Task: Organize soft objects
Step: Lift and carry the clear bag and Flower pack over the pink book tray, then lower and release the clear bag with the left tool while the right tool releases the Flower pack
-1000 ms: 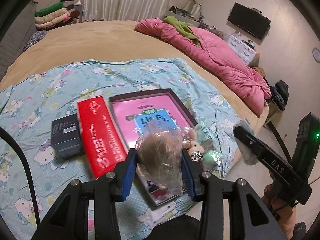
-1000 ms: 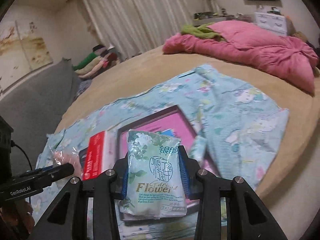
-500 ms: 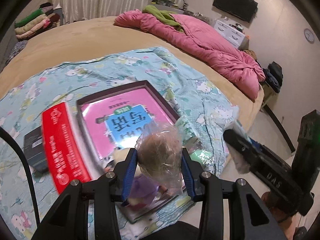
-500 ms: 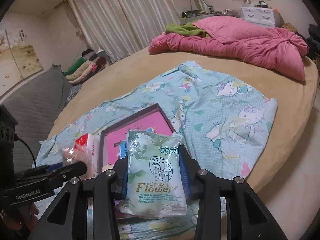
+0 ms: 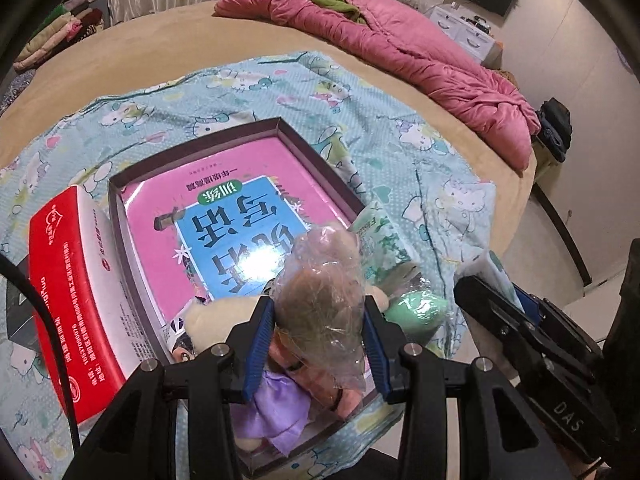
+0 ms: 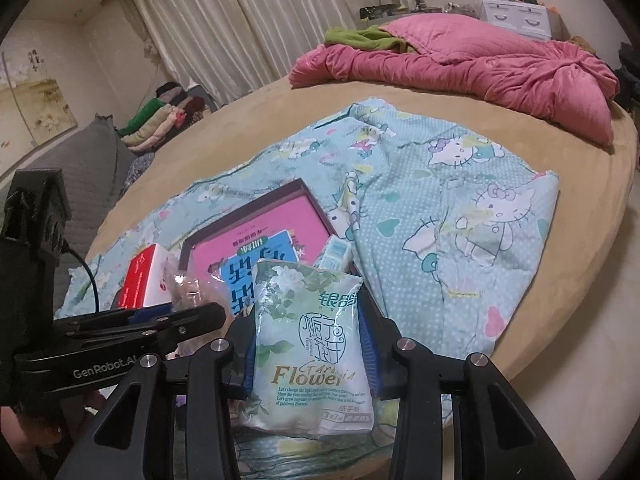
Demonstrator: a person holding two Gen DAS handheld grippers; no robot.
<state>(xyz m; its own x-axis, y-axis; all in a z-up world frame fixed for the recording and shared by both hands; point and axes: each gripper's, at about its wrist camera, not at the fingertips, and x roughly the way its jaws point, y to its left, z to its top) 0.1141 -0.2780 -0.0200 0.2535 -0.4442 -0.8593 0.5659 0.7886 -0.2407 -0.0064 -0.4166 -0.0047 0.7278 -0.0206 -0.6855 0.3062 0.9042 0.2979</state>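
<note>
In the left wrist view, the left gripper (image 5: 318,340) clamps a doll wrapped in clear plastic (image 5: 320,304) between its blue pads (image 5: 258,344), held over the near end of a shallow dark box (image 5: 280,126) that lies on a cartoon-print sheet (image 5: 360,112). A pink book (image 5: 224,208) fills the box floor; a cream plush (image 5: 218,312) and what looks like a purple-dressed doll (image 5: 276,412) lie at the near end. A red carton (image 5: 68,292) sits just left of the box.

In the right wrist view, the right gripper (image 6: 310,344) grips a green tissue pack (image 6: 310,344) upright, close above the sheet (image 6: 460,216) at the box's (image 6: 300,188) near right corner. The left gripper (image 6: 180,320) appears beside it.
</note>
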